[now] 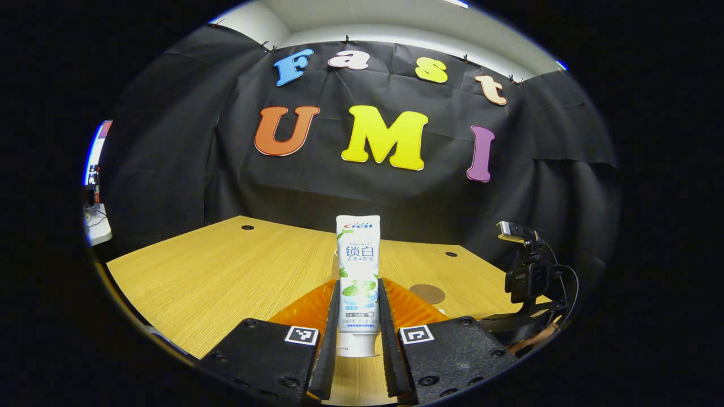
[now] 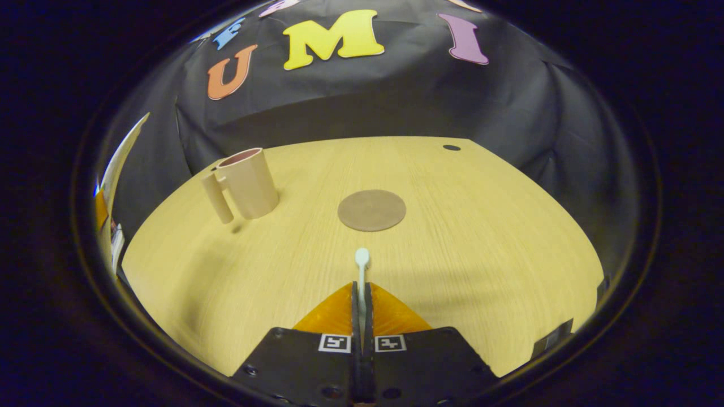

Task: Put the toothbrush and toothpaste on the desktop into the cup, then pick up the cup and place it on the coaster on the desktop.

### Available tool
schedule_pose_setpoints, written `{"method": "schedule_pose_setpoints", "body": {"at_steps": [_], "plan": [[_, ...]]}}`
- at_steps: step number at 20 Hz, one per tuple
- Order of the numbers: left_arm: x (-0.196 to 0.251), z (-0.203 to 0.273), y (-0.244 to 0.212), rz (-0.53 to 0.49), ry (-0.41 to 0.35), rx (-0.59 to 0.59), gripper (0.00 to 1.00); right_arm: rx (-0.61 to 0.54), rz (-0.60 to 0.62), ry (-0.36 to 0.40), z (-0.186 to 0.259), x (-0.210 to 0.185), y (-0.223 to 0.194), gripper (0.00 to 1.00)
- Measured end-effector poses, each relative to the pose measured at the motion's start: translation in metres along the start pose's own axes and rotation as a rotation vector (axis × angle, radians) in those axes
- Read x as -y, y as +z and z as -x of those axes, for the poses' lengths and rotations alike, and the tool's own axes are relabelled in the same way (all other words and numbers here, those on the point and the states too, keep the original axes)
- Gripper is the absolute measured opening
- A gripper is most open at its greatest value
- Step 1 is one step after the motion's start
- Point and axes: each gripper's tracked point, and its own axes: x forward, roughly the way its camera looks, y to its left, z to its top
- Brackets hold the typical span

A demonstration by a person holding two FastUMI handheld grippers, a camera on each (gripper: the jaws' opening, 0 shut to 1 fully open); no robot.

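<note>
Left gripper (image 1: 358, 333): clamps toothpaste (image 1: 358, 282) upright.
Right gripper (image 2: 362, 305): pinches toothbrush (image 2: 362, 265).
Cup (image 2: 249, 183): ahead-left on counter (image 2: 481, 226), off the coaster (image 2: 371, 210).
Left: both into cup, cup onto coaster.

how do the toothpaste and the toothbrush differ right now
The toothpaste is a wide printed tube, so the left gripper holds it with fingers well apart; the toothbrush is thin and plain, with the right gripper nearly closed on it. Both are gripped, neither in the cup yet.
</note>
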Motion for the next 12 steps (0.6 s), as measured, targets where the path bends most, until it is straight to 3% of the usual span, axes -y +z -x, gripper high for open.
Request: {"method": "schedule_pose_setpoints", "body": {"at_steps": [12], "plan": [[0.003, -0.028, 0.032, -0.020, -0.033, 0.030, 0.39, 0.353, 0.053, 0.084, 0.096, -0.012, 0.058, 0.00]]}}
